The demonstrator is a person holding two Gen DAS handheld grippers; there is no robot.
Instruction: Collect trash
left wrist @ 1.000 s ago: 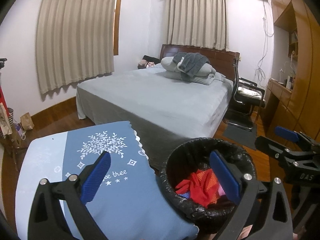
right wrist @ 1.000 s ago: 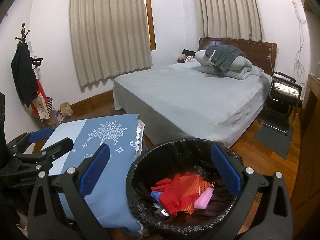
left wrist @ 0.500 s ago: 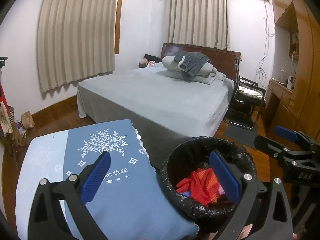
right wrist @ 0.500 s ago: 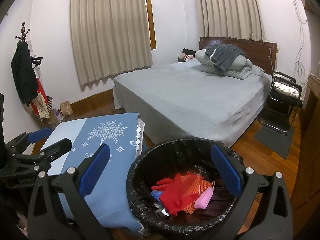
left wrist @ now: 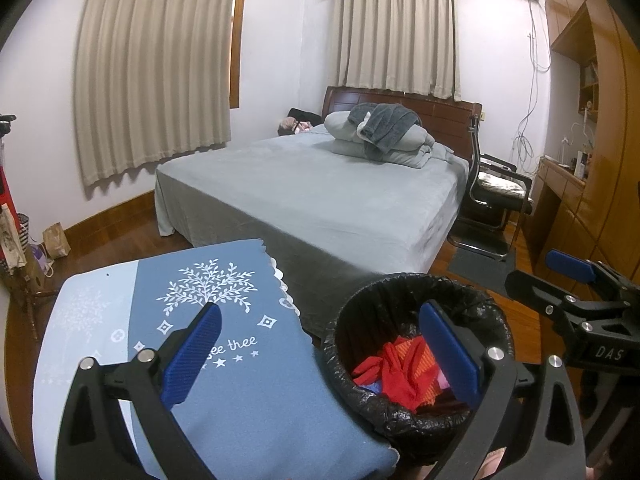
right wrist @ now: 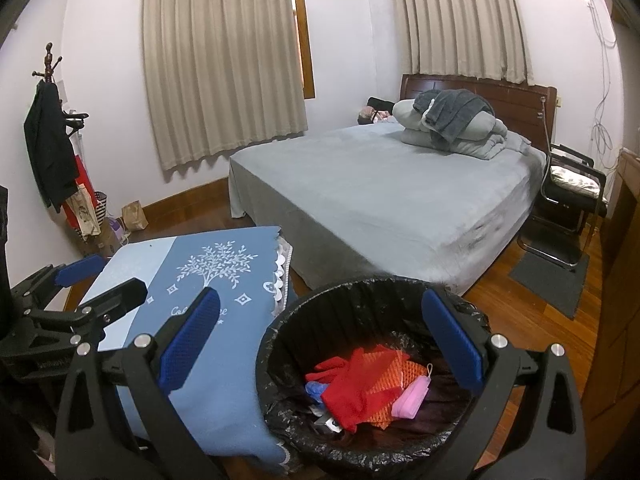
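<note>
Glossy crinkled plastic bin liner [right wrist: 280, 344], polished wood floor [right wrist: 520, 304]

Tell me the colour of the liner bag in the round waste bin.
Black: the crinkled plastic liner bag shows best in the right wrist view.

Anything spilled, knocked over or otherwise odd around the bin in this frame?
Nothing stands out. The lined trash bin stands upright beside the blue tablecloth, with a red glove, orange mesh and a pink item inside it. Both the left gripper and right gripper are open and hold nothing.
</note>
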